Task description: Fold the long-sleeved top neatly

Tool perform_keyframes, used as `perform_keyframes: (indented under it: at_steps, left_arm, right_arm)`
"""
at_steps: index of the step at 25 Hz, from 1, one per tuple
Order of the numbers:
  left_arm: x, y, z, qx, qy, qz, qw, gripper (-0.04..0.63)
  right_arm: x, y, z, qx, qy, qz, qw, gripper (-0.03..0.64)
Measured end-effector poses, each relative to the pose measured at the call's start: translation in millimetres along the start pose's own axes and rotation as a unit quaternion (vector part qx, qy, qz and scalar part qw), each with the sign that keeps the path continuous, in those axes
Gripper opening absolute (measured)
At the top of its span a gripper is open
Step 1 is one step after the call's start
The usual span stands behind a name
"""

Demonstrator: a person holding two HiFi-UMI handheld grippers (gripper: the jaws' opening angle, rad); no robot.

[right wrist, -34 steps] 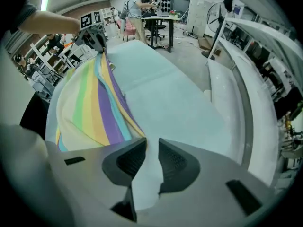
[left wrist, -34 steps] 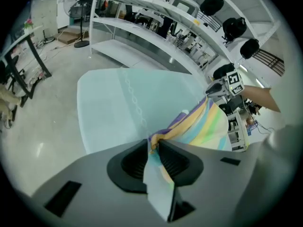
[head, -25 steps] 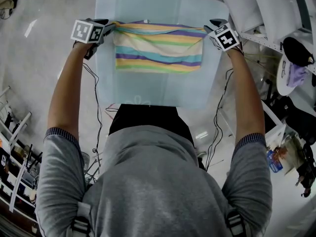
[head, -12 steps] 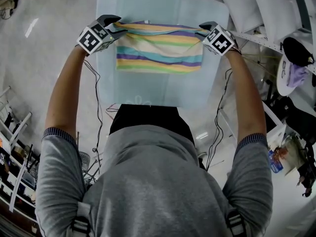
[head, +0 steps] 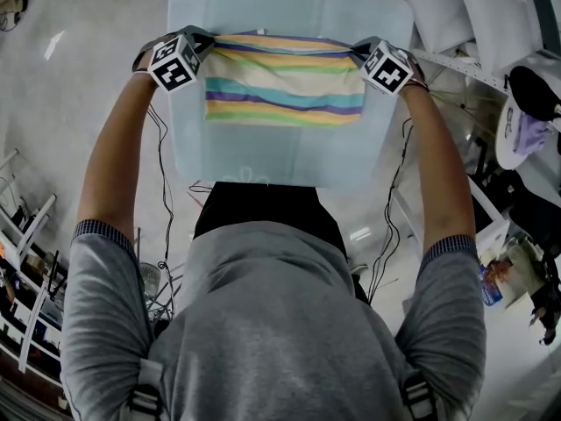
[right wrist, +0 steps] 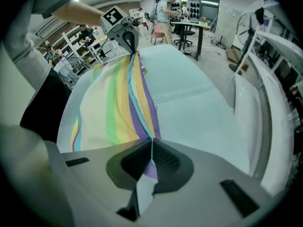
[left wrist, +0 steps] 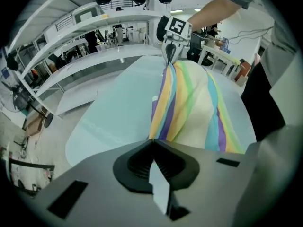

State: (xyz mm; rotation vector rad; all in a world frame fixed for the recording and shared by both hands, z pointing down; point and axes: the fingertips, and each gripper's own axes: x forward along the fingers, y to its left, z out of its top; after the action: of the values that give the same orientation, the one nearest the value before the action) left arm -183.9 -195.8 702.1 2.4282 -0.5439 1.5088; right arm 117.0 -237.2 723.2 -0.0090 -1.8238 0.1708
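The folded long-sleeved top, striped in yellow, green, cream, turquoise and purple, lies across the pale blue table. My left gripper is at its far left corner and my right gripper at its far right corner. Both point steeply down. In the left gripper view the striped fabric runs straight into my shut jaws. In the right gripper view the top ends pinched in my shut jaws. Both pairs of jaws have just been closing, with fabric between them.
White shelving stands beside the table's right edge, with a round white stand further right. Cables hang by the table's left side. A rack stands on the floor at lower left. People work at desks in the background.
Both grippers have shifted inward onto the top's far corners, the left one rolling as it came. Their jaws have shut on the fabric edge.
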Motion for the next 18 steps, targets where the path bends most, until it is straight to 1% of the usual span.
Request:
perform_keyframes:
  at_steps: [2, 4, 6, 8, 9, 11, 12, 13, 15, 16, 18]
  left_arm:
    - [-4, 6, 0, -0.030, -0.012, -0.005, 0.9995, 0.020]
    - [-11, 16, 3, -0.069, -0.027, -0.002, 0.9973, 0.020]
    - [-14, 27, 4, -0.114, -0.039, -0.002, 0.9927, 0.020]
    - [-12, 34, 1, -0.157, -0.038, -0.005, 0.9869, 0.020]
    - [-10, 37, -1, -0.170, -0.035, -0.002, 0.9849, 0.020]
    - [-5, 44, -6, -0.179, -0.023, 0.024, 0.9832, 0.023]
    - [-3, 49, -11, -0.184, -0.014, 0.043, 0.9819, 0.042]
    - [-2, 53, -16, -0.192, -0.004, 0.061, 0.9794, 0.079]
    - [-5, 59, -25, -0.222, 0.007, 0.086, 0.9711, 0.151]
    - [-9, 59, -28, -0.241, 0.005, 0.093, 0.9662, 0.161]
    - [-16, 55, -31, -0.281, -0.014, 0.098, 0.9547, 0.180]
  right_arm:
    - [-7, -10, 6, 0.010, -0.017, -0.016, 1.000, 0.015]
    - [-14, -22, 10, 0.026, -0.031, -0.031, 0.999, 0.015]
    - [-14, -32, 9, 0.043, -0.037, -0.038, 0.998, 0.015]
    - [-8, -40, 6, 0.059, -0.040, -0.042, 0.997, 0.017]
    - [-4, -43, 5, 0.066, -0.038, -0.045, 0.996, 0.022]
    - [0, -45, 1, 0.074, -0.023, -0.056, 0.995, 0.083]
    - [1, -46, -1, 0.074, -0.013, -0.064, 0.995, 0.112]
    - [1, -47, -3, 0.074, -0.005, -0.071, 0.995, 0.150]
    - [-1, -51, -6, 0.084, -0.003, -0.084, 0.993, 0.207]
    - [-4, -54, -6, 0.094, -0.009, -0.090, 0.991, 0.228]
    - [-14, -61, -4, 0.122, -0.033, -0.105, 0.986, 0.279]
